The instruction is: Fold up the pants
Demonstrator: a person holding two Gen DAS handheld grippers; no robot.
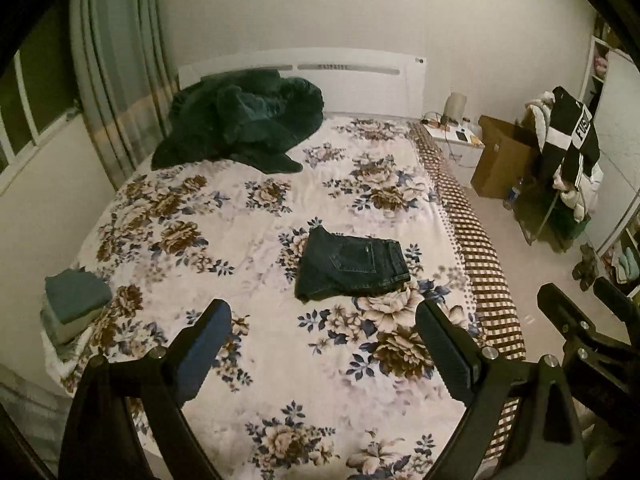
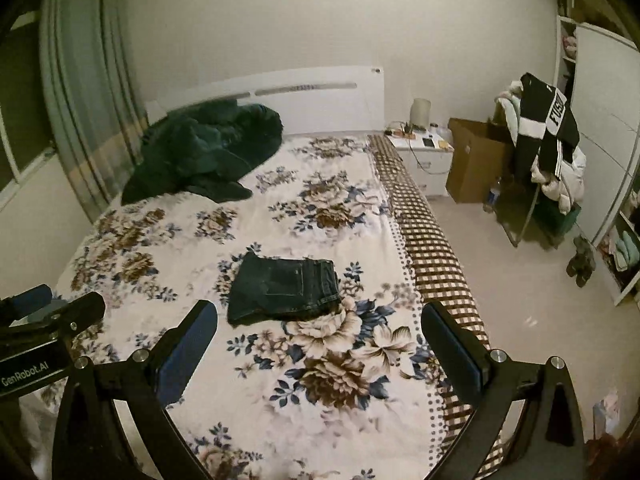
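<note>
Dark denim jeans lie folded into a squat rectangle, back pocket up, on the floral bedspread, well apart from both tools. Left gripper and right gripper hang above the bed, jaws spread wide, holding nothing. A rumpled, plush dark-green blanket heaps near the white headboard

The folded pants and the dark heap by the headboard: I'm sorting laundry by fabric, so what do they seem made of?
The folded pants look like dark blue denim: matte weave, a stitched back pocket and thick seams show. The dark heap seems a plush fleece or faux-fur blanket, judging by its deep green fuzzy, light-catching pile, though the blur leaves that open.
</note>
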